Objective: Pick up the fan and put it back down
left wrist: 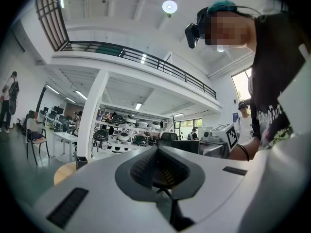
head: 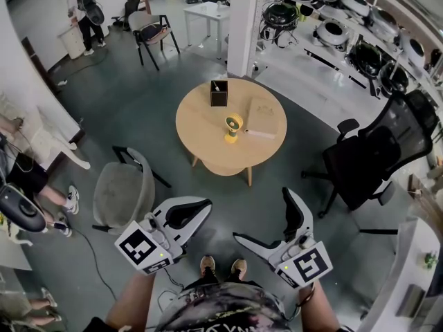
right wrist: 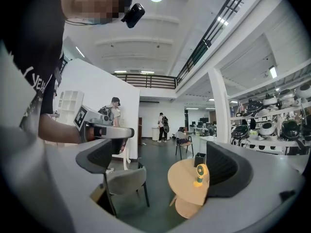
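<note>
On the round light-wood table stood three things: one small yellow fan on a yellow foot, upright near the table's middle; one flat tan rectangular board lying just beside the fan, toward the table's right edge; and one open-topped black square box at the table's far edge. Nothing touched the fan, and both grippers were well apart from the table on its near side, held above the grey floor. The left gripper, white with black pads, had its two jaws pressed together with nothing between them, and its own view looked over the table's far-left rim toward shelves of round dark machines. The right gripper, of the same make, had its jaws spread wide and gripped nothing; in the right gripper view the table and the fan showed far off in the gap between the pads, close to the right-hand pad. Three chairs stood around the table: one grey shell chair at its near left, one black mesh office chair at its right, and one dark-framed chair well beyond its far-left side.
</note>
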`<state>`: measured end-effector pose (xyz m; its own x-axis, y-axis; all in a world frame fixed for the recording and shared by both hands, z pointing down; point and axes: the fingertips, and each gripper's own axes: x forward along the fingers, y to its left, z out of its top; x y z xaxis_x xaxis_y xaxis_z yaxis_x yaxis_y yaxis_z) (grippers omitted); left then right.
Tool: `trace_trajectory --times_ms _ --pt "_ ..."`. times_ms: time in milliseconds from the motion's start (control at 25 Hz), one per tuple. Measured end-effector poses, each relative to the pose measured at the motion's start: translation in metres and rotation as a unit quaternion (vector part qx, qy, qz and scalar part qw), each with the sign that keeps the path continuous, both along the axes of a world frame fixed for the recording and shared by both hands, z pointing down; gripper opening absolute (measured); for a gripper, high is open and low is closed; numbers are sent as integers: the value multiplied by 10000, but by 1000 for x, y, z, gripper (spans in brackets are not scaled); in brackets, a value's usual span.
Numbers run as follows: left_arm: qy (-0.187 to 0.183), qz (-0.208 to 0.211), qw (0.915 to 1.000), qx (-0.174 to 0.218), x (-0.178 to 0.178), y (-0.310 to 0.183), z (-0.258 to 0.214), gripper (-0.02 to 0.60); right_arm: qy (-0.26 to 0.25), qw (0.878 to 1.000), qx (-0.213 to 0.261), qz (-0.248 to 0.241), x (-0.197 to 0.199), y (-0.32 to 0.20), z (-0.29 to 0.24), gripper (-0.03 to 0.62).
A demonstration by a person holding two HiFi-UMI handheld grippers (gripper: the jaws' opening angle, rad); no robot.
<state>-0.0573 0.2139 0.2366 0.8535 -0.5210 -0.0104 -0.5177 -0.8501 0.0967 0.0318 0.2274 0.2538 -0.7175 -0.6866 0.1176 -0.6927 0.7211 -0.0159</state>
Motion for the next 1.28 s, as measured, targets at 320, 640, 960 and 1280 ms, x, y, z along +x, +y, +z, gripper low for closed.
trace_trajectory --times_ms 320,640,960,1280 --pt "-14 14 10000 -42 0 -1 5 18 36 10000 -27 -6 -1 -1 4 584" --pt "-53 -50 10000 -39 9 -2 5 18 -3 10000 -26 -39 9 -1 5 584" --pt "-160 -250 9996 -26 33 4 6 18 -81 9998 -20 -176 36 2 10 584" --pt "-214 -430 9988 -70 53 9 10 18 -121 9995 -52 -287 59 1 16 584"
